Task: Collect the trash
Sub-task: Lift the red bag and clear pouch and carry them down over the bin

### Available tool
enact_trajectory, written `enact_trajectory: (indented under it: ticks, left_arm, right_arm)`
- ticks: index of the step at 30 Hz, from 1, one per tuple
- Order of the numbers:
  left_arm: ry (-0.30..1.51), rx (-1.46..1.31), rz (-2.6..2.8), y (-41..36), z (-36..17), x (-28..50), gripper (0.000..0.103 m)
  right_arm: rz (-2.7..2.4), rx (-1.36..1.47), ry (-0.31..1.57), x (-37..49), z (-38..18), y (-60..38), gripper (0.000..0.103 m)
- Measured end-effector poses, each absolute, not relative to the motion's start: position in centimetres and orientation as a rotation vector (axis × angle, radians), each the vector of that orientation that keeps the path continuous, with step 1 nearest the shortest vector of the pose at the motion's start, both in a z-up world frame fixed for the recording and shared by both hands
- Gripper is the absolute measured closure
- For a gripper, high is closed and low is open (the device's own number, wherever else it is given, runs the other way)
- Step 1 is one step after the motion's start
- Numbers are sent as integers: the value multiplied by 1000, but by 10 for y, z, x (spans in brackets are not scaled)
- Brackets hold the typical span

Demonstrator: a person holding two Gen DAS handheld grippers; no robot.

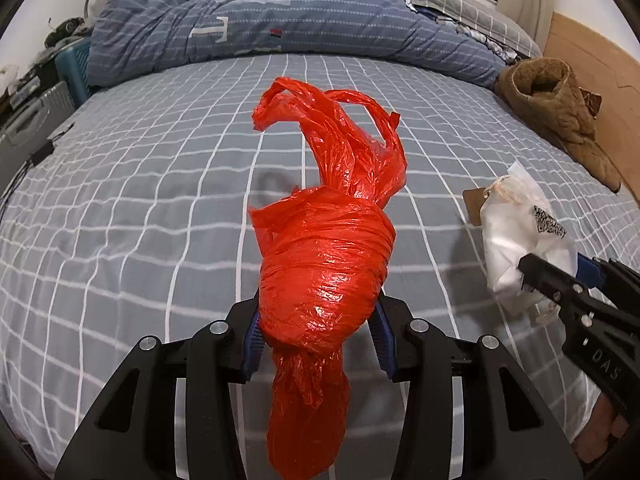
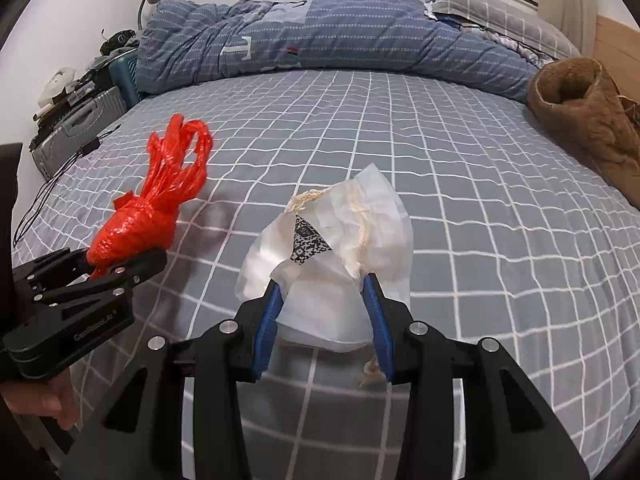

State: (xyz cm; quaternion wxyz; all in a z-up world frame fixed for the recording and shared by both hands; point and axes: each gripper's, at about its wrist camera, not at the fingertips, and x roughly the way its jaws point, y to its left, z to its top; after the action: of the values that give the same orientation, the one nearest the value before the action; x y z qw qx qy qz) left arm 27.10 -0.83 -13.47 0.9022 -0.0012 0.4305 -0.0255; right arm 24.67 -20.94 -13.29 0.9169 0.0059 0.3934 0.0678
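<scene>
2 trash items, both held above the bed [image 2: 460, 184]: left gripper [image 1: 318, 336] clamps 1 red plastic bag [image 1: 324, 264], right gripper [image 2: 324, 312] clamps 1 white paper bag [image 2: 340, 240], jaws partway closed

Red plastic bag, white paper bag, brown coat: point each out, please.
red plastic bag [image 1: 324, 264]: left wrist view, on its tightly wrapped bulge.
white paper bag [image 2: 340, 276]: right wrist view, on its crumpled front.
brown coat [image 2: 588, 120]: right wrist view, on its upper fabric.
</scene>
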Motion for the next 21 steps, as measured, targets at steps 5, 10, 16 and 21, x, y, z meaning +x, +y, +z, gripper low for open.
enact_trajectory:
  ticks: [5, 10, 16, 21]
  left_arm:
    - [903, -11, -53, -8, -132, 248, 59]
    - [916, -16, -59, -7, -129, 217, 59]
    - [932, -28, -64, -8, -127, 185, 59]
    - [941, -38, -74, -13, -123, 157, 59]
  right_arm:
    - [128, 20, 818, 223, -131, -216, 64]
    - [127, 13, 821, 196, -126, -218, 64]
    - [124, 20, 827, 165, -120, -220, 64]
    - [126, -7, 826, 139, -114, -217, 64]
